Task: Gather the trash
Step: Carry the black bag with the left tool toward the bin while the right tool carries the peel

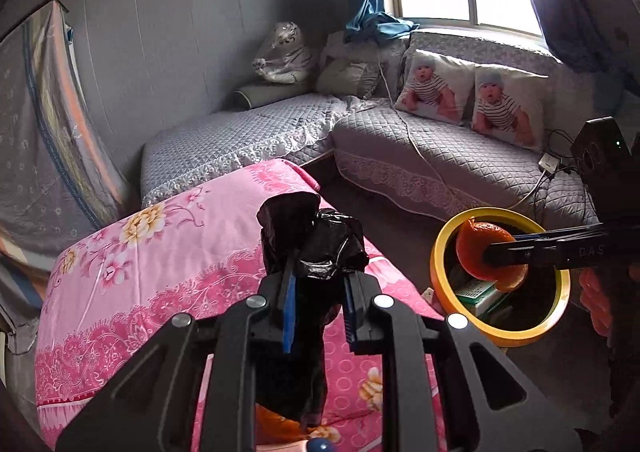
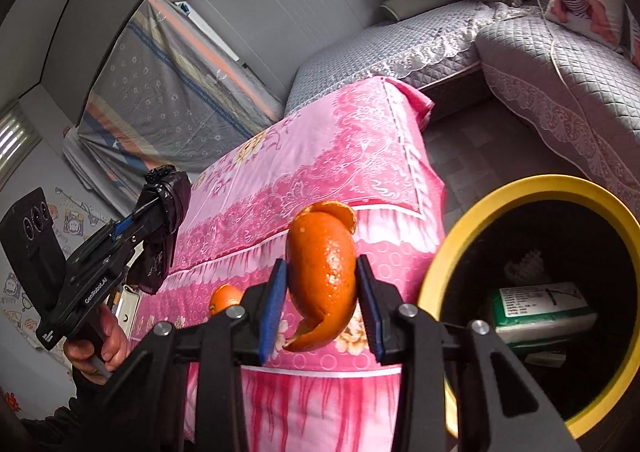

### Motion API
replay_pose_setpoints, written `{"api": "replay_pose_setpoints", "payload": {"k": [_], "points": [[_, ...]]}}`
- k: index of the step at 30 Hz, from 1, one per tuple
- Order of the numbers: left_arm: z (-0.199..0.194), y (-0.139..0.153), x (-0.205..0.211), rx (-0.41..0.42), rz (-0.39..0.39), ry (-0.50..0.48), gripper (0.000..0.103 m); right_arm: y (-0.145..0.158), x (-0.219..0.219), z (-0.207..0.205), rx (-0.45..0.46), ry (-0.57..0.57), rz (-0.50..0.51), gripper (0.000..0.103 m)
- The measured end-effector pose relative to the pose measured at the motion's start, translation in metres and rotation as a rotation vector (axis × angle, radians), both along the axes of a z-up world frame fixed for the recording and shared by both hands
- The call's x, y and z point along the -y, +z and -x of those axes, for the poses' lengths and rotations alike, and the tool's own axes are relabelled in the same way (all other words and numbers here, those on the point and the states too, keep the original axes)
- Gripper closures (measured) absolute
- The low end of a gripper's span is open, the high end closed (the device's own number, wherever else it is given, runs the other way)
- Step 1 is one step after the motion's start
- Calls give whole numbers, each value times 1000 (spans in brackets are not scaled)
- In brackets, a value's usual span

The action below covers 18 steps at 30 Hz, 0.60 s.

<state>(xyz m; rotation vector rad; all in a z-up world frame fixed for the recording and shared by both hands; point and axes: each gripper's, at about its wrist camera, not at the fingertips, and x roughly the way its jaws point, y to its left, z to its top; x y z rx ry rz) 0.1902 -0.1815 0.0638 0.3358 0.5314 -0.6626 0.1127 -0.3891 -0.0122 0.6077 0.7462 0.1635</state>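
Observation:
My left gripper (image 1: 318, 280) is shut on a crumpled black plastic bag (image 1: 312, 240) and holds it above the pink flowered cloth (image 1: 160, 272); it also shows in the right wrist view (image 2: 160, 191). My right gripper (image 2: 322, 292) is shut on a curled piece of orange peel (image 2: 324, 272) and holds it beside the yellow-rimmed black bin (image 2: 460, 252). In the left wrist view the peel (image 1: 480, 252) hangs over the bin's mouth (image 1: 444, 236). A second piece of orange peel (image 2: 224, 298) lies on the pink cloth.
The bin holds a green and white packet (image 2: 540, 312). A grey quilted sofa (image 1: 440, 155) with baby-print cushions (image 1: 436, 87) and a white cable stands behind. A covered mattress (image 2: 168, 91) leans on the wall at left.

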Motion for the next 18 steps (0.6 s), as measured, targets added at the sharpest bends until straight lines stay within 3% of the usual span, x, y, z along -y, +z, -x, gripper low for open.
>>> {"api": "replay_pose_setpoints", "payload": {"k": [10, 18], "points": [[37, 2, 84, 21, 23, -128, 85, -14, 65, 49, 0, -208, 20, 70], [49, -8, 137, -7, 34, -205, 85, -37, 100, 72, -38, -308, 17, 70]]}}
